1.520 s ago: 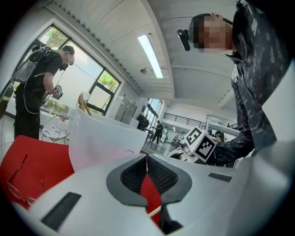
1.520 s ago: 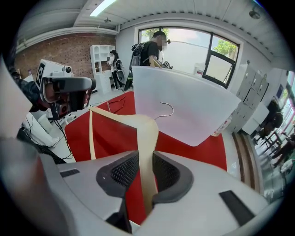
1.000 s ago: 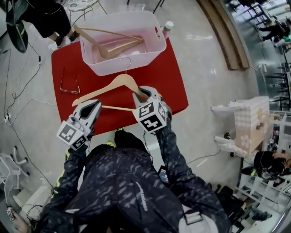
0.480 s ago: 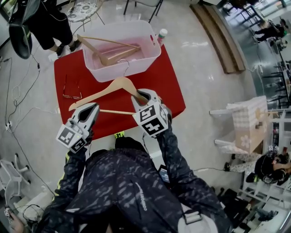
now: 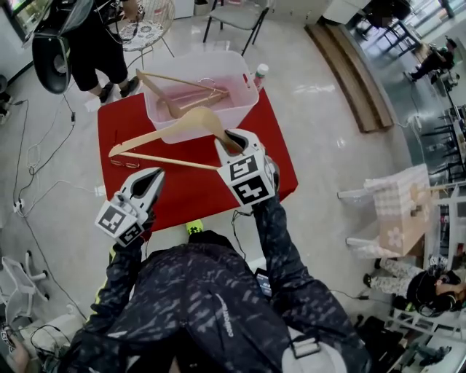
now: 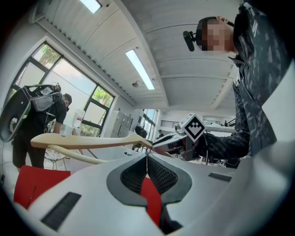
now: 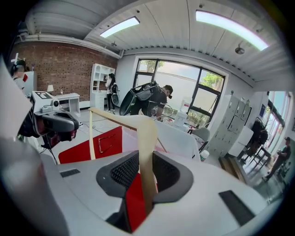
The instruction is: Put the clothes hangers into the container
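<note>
A wooden hanger (image 5: pixel 162 130) hangs in the air in front of the white container (image 5: pixel 246 91). My right gripper (image 5: pixel 231 140) is shut on the hanger's right arm, and in the right gripper view that arm (image 7: pixel 147 138) runs up between the pads of the right gripper (image 7: pixel 144 173). Another wooden hanger (image 5: pixel 182 91) lies inside the container. My left gripper (image 5: pixel 151 178) sits lower over the red table (image 5: pixel 196 189), shut and empty. In the left gripper view the left gripper (image 6: pixel 147 168) has its pads meeting, with the raised hanger (image 6: pixel 83 140) beyond.
A pair of glasses (image 7: pixel 105 140) lies on the red table's left part. A small bottle (image 5: pixel 260 73) stands at the container's far right corner. A person in black (image 5: pixel 87 44) stands past the table's far left, near a wire chair (image 5: pixel 145 22). Cables trail on the floor.
My right gripper has lifted the hanger off the red table and carried it up toward the container. The left gripper has stayed low and shut.
</note>
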A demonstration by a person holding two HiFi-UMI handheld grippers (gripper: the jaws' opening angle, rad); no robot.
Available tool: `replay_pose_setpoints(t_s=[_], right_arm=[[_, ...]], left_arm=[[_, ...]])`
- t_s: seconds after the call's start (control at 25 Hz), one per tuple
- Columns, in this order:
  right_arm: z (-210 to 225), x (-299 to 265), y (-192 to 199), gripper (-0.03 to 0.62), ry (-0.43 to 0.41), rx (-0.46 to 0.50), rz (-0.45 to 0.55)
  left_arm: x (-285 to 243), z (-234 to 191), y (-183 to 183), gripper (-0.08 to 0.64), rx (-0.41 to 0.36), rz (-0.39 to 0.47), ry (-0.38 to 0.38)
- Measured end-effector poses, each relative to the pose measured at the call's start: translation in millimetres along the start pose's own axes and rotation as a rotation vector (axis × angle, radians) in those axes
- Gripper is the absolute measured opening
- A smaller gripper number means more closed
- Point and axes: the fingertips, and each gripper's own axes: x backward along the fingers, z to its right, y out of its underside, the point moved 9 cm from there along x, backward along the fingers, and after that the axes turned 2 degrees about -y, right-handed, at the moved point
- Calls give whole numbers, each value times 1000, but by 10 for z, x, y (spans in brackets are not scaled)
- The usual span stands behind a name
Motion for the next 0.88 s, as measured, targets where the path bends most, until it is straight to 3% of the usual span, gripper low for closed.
replay_pose_setpoints(t_s=[0.88], right_arm=[[997,-112,-326,101,102,77,17]], left_arm=[[-340,-162,-55,12,10,2,-30]])
